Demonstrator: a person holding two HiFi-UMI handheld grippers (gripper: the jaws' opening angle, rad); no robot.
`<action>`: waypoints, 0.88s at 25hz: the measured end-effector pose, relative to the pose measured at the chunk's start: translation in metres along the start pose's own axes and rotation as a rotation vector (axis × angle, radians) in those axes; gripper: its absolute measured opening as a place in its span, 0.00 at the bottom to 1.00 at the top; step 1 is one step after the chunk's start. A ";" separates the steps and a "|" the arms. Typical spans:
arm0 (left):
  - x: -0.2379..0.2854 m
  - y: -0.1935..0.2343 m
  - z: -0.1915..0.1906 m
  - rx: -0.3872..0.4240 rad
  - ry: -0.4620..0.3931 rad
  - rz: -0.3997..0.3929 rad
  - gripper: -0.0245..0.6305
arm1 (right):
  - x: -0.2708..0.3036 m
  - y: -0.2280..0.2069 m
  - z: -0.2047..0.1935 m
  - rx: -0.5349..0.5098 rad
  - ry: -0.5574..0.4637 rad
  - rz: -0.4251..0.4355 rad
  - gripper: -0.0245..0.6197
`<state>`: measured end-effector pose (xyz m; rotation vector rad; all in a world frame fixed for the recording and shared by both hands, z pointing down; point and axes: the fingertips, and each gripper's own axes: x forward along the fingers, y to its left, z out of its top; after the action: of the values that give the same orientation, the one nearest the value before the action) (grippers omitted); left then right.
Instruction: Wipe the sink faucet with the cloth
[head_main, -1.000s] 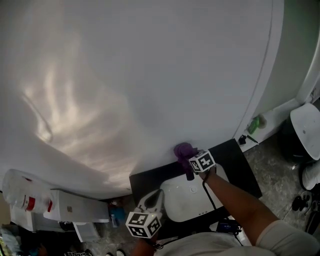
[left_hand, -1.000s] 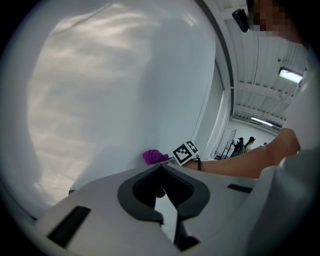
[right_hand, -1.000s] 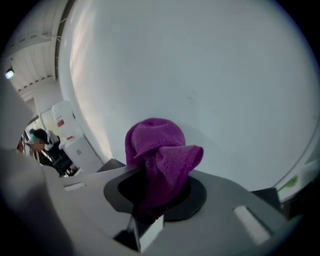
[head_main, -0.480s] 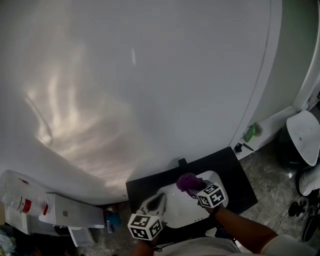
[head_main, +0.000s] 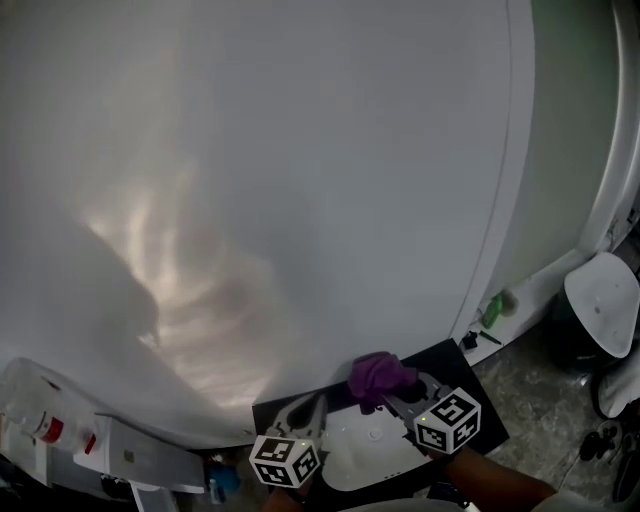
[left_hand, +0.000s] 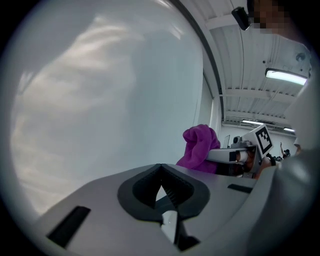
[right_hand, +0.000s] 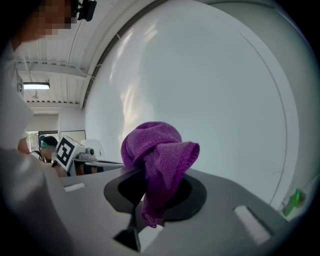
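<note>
1. White wall (head_main: 300, 150) fills nearly everything ahead of me. Low and near sits a white sink (head_main: 350, 455) set in a dark counter (head_main: 450, 365).
2. My right claw (right_hand: 147, 210) pinches the cloth (right_hand: 155, 150) by its lower tail, and the bulk is bunched up above the jaws. The cloth sits over the far edge of the sink, close to the wall.
3. My left claw (left_hand: 162, 192) is pressed together on nothing. It is held at the near left of the sink, just beside the right one.
4. I judge the cloth to be light, soft and limp, with nothing in it to break. It will sag and fold around whatever it meets. Held only by a thin tail it could slide free, so a deeper bite into the bunched middle seems safer.
5. It is purple with a fine knitted weave, crumpled into a loose ball, one fold flopping to the right.
6. I cannot pick out the faucet; the cloth covers the far rim where I would expect it.
</note>
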<state>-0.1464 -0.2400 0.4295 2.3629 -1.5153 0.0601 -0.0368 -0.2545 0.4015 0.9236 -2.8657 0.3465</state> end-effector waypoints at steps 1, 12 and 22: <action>-0.002 -0.001 0.006 0.005 -0.012 0.001 0.05 | -0.002 0.005 0.005 -0.008 -0.007 0.009 0.15; -0.008 -0.005 0.025 0.064 -0.055 0.030 0.05 | 0.001 0.007 0.006 -0.015 -0.013 -0.005 0.15; -0.012 -0.010 0.032 0.066 -0.071 0.011 0.05 | 0.002 0.005 0.008 -0.016 -0.019 -0.026 0.15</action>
<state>-0.1472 -0.2353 0.3947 2.4330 -1.5818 0.0297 -0.0413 -0.2537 0.3927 0.9659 -2.8657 0.3129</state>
